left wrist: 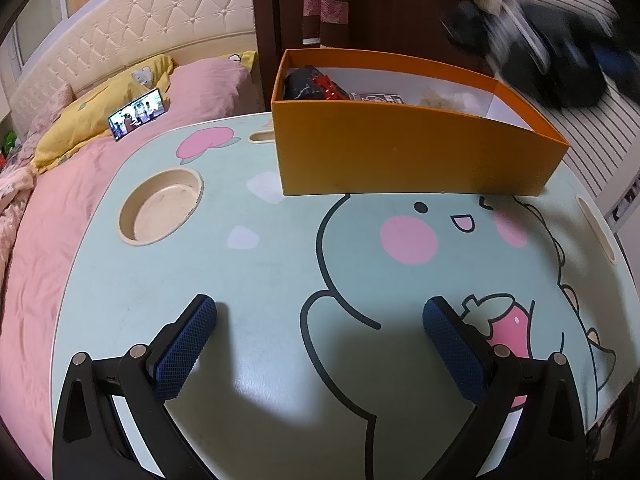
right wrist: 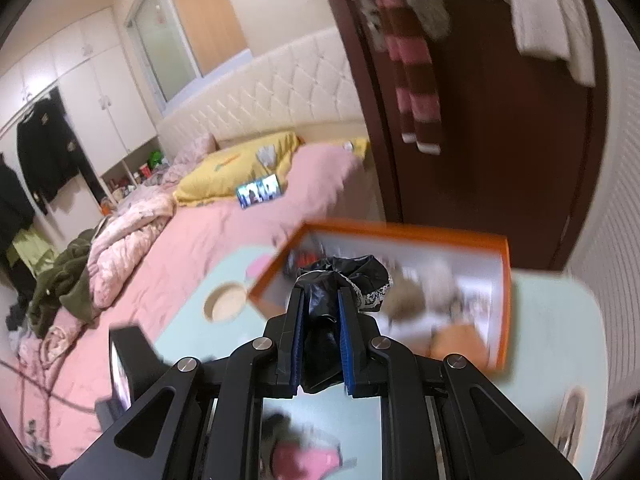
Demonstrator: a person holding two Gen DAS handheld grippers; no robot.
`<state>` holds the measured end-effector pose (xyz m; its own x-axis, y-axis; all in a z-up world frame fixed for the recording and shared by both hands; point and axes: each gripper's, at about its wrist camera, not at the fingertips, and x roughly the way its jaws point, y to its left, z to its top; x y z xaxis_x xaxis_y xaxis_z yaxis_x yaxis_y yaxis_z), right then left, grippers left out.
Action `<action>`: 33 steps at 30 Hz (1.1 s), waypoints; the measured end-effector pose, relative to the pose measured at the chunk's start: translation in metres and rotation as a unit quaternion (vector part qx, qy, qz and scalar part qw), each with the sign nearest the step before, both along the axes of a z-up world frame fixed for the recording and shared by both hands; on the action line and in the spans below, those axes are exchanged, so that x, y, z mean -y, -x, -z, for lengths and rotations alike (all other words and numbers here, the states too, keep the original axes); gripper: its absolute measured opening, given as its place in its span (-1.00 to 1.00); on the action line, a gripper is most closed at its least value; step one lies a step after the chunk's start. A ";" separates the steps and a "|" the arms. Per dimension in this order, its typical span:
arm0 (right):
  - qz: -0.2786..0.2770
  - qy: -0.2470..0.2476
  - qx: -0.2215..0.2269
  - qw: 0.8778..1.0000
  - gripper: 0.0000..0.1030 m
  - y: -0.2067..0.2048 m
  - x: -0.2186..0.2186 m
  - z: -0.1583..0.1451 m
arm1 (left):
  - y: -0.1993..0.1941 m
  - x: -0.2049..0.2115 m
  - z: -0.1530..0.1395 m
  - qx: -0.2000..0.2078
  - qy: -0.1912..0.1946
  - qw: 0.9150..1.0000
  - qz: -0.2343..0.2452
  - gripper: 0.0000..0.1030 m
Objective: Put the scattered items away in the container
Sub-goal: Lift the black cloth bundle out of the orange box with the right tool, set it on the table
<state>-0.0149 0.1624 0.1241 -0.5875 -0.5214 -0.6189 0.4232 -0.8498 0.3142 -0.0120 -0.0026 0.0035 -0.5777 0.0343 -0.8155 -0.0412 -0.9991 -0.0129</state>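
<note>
- Left gripper (left wrist: 320, 312) sits low in the left wrist view, its blue pads spread as wide as they go, nothing between them but bare tabletop.
- That tabletop is a mint-green lap table (left wrist: 260, 280) with a cartoon dinosaur printed on it and a round cup well (left wrist: 160, 212) at centre left.
- The orange box (left wrist: 400, 148), the container, stands at the far edge of the table in the upper middle of the frame; a dark bundle with a red bit (left wrist: 310, 82) lies in its left end, and a printed card (left wrist: 378, 99) is beside it.
- Over to the right wrist view: the right gripper (right wrist: 322, 320) has its pads pressed in tight on a black fabric item with lace trim (right wrist: 340, 276), pinched at the frame's centre.
- The fabric's free end bunches up beyond the fingertips, in front of the orange box (right wrist: 505, 300), which fills the centre right; whether it touches the box's contents I cannot tell, the picture is blurred.
- A pink item (right wrist: 304, 458) shows on the table at the bottom of the frame, blurred, beneath the gripper.
- Background: a pink bed (left wrist: 60, 220) at left with a yellow pillow (left wrist: 100, 120), and a lit phone (left wrist: 138, 113) propped on it.
</note>
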 end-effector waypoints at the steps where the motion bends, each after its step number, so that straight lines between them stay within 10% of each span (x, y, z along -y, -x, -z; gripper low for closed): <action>1: 0.002 0.007 0.014 1.000 -0.71 -0.004 -0.005 0.009 | 0.001 0.000 0.000 0.000 -0.001 1.000 0.000 0.99; 12: 0.004 0.010 0.072 0.997 -0.63 -0.022 -0.014 0.081 | 0.001 0.005 0.000 -0.002 -0.009 1.000 -0.017 0.99; 16: 0.005 0.009 0.053 0.999 -0.06 -0.029 -0.021 0.079 | 0.004 0.015 -0.005 0.005 -0.038 0.999 -0.005 0.94; 19: 0.010 0.020 0.022 0.999 0.03 -0.037 -0.031 0.071 | 0.015 0.020 -0.024 0.000 -0.040 0.999 0.005 0.68; 29: 0.007 0.038 0.023 0.999 0.03 -0.035 -0.044 0.071 | 0.093 -0.029 -0.111 -0.015 -0.067 0.989 0.133 0.66; 33: 0.015 0.046 0.029 0.998 0.03 -0.035 -0.051 0.071 | 0.127 -0.074 -0.089 0.017 0.013 0.986 0.162 -0.02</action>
